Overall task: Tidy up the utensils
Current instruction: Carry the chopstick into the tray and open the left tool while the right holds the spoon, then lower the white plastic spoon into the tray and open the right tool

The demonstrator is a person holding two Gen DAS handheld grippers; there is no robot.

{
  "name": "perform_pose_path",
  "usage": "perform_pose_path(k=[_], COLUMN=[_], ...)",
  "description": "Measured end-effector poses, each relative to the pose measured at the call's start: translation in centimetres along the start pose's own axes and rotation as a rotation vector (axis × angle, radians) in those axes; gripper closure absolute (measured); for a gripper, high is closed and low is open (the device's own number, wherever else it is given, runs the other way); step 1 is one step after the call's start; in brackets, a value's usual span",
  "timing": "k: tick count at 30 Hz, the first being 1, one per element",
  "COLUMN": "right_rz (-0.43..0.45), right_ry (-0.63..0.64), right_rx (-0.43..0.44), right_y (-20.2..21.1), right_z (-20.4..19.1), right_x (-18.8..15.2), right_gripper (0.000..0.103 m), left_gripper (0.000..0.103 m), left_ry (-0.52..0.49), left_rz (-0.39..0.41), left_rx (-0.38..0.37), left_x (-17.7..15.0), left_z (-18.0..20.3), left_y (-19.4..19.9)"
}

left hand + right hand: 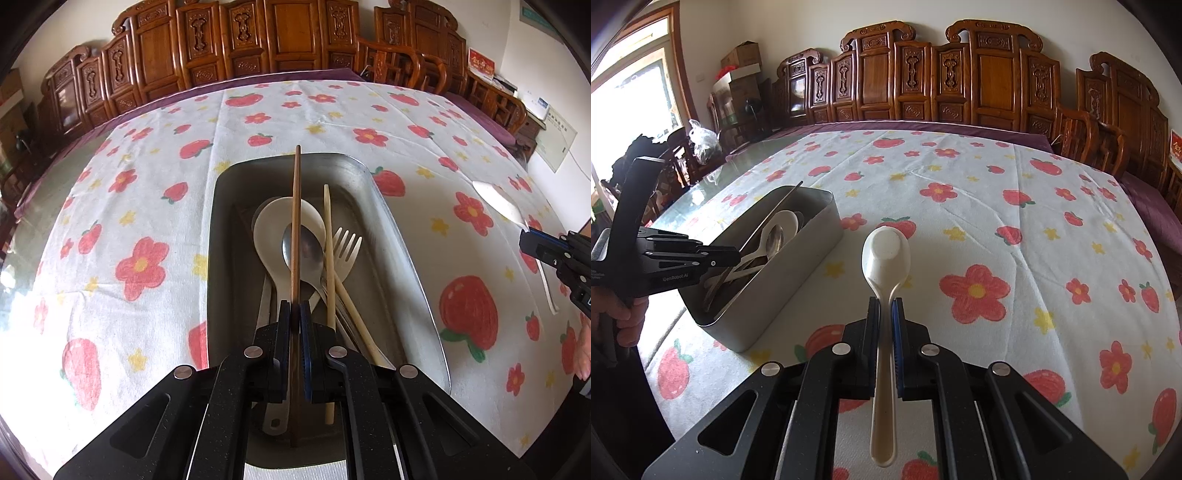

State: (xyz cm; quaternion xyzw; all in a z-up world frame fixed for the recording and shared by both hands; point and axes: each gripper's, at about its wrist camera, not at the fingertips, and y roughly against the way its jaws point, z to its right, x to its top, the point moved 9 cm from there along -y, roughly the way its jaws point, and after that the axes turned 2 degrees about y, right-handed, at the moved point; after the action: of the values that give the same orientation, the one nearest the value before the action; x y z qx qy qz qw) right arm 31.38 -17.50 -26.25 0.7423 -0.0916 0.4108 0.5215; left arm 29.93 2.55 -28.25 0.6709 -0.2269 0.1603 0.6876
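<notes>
Brown wooden chopstick [296,221] clamped between the pads of the left hand-held gripper [294,314], pointing forward over the metal tin [402,240]. Beneath it in the tin: white soup spoon [269,232], steel spoon [306,251], pale plastic fork [345,247], pale chopstick [328,236], all lying roughly lengthwise. Right hand-held gripper [885,306] closed on the handle of a second white ceramic spoon [885,251], bowl forward, above the flowered cloth [1015,221] on the bench, just to the right of the tin [798,266] and outside it.

Step in hand, judging by the layout: laying the brown chopstick into the tin alongside the rest. To do well: keep the stick parallel to the tin's long walls, lower the far tip first so it clears the end rim, then ease the pads apart only once the stick rests on the pile, not above it; dropped from height, likely to bounce or roll across the spoon bowls. Best aimed beside the pale chopstick, pairing like with like. Right spoon to wait clear of the tin mouth, avoiding a clash between the two tools, then follow handle-aligned with the other white spoon.
</notes>
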Motion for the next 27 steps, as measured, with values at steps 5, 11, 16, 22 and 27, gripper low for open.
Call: perform_pose_path(k=[5,11,16,22,27], right_rz=[0.015,0.017,0.012,0.007,0.003], right_ry=[0.003,0.019,0.035,0.010,0.005], right_rx=[0.018,0.054,0.070,0.093,0.112], right_y=[0.8,1.0,0.6,-0.7,-2.4], right_z=[-1.2,-4.5,-7.1,-9.3,-11.6], right_x=[0.2,0.4,1.3,2.9,4.7], right_gripper=[0.095,0.095,0.095,0.095,0.095], left_gripper=[0.086,0.082,0.078,0.078,0.078], left_ry=[0.007,0.019,0.052,0.090,0.097], left_rz=[0.021,0.083,0.136,0.159,0.184], left_rx=[0.007,0.023,0.029,0.028,0.032], left_x=[0.2,0.5,0.6,0.5,0.6], left_z=[-0.4,-1.4,-2.9,-4.8,-6.0], left_y=[0.6,2.0,3.0,3.7,4.7])
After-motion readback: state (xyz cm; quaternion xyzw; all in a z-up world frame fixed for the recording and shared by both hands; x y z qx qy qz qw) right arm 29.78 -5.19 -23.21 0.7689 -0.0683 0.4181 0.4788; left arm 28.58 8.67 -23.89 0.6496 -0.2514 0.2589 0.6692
